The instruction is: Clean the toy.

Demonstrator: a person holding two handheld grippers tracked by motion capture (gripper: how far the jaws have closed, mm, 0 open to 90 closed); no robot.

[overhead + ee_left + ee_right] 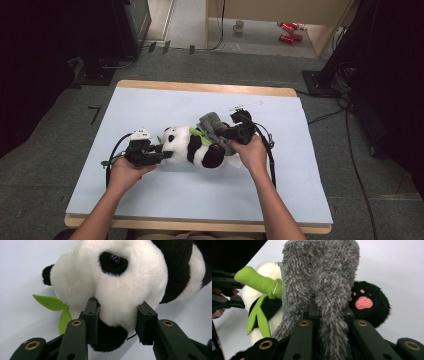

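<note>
High view: 1 panda plush [192, 146] lies mid-table [150, 195] on its side, head toward 9 o'clock, feet toward 3. Left gripper [157, 155] sits at the head end, at 9 o'clock of the plush. Right gripper [227, 135] is at the 2 o'clock end, with 1 grey fuzzy cloth [212, 127] bunched against it, draped over the plush's lower body.

Left gripper view: jaws partly open, both pads pressed into the panda's white muzzle [117, 302], clamping it. 1 eye [114, 260] and 1 black ear [47, 274] visible; 2 green felt leaves [53, 303] at 9 o'clock of the jaws.

Right gripper view: jaws nearly closed, pinching a fold of the grey cloth [322, 280]. 1 black paw with pink pad [368, 303] at 3 o'clock; 1 green bamboo stalk [257, 280] with leaves at 9 o'clock.
</note>
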